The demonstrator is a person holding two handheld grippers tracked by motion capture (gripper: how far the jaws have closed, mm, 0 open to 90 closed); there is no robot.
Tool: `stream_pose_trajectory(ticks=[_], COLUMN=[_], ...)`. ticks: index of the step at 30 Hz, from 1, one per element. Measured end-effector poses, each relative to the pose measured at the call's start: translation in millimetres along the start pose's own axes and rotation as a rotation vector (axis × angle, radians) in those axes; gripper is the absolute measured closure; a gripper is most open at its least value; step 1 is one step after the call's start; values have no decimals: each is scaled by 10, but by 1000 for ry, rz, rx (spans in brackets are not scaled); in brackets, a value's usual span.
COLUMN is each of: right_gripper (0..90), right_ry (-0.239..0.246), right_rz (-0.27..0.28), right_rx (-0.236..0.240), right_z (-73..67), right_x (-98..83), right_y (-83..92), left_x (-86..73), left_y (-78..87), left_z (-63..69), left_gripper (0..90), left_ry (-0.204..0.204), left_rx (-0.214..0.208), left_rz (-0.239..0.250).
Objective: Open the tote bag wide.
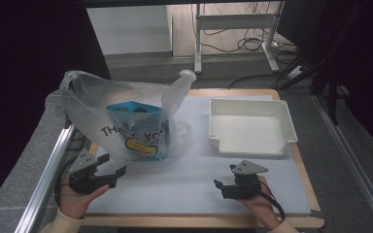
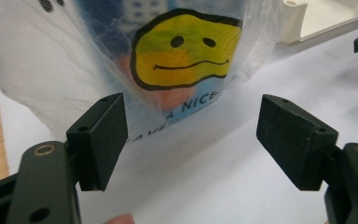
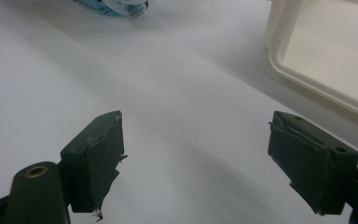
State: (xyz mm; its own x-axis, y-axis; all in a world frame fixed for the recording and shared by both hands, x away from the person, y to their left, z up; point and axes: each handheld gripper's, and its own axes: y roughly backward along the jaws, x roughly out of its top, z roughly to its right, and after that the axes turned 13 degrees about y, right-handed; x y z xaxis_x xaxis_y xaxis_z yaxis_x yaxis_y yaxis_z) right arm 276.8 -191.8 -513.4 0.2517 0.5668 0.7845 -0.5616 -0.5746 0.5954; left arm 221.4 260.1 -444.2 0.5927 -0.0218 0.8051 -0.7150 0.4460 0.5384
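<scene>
While your left gripper (image 1: 115,165) sits at the near left of the white mat (image 1: 175,179), its 2 jaws stand wide apart with nothing between them, pointing at the plastic bag (image 1: 121,111) just ahead. In the left gripper view the bag (image 2: 121,56) fills the top, with its yellow smiley face (image 2: 186,49) straight in front of the jaws and a little beyond them, not touching. The bag stands at the far left of the mat, with a blue packet (image 1: 138,128) showing through its clear wall. Your right gripper (image 1: 223,178) rests at the near right, jaws also spread and empty over bare mat (image 3: 177,130). Beyond it, near the far right, lies the white tray (image 1: 286,124), well apart from the bag
</scene>
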Motion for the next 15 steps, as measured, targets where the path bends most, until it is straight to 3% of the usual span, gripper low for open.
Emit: stream_pose_trajectory(ticks=[15], right_gripper=[184], right_ry=[9], right_rz=[-11], right_rx=[2], right_z=[-23], right_x=[-2], right_y=[-20], left_x=[61], left_y=[175], left_z=[-155], left_gripper=[247], left_ry=[28], left_rx=[39], left_rz=[41])
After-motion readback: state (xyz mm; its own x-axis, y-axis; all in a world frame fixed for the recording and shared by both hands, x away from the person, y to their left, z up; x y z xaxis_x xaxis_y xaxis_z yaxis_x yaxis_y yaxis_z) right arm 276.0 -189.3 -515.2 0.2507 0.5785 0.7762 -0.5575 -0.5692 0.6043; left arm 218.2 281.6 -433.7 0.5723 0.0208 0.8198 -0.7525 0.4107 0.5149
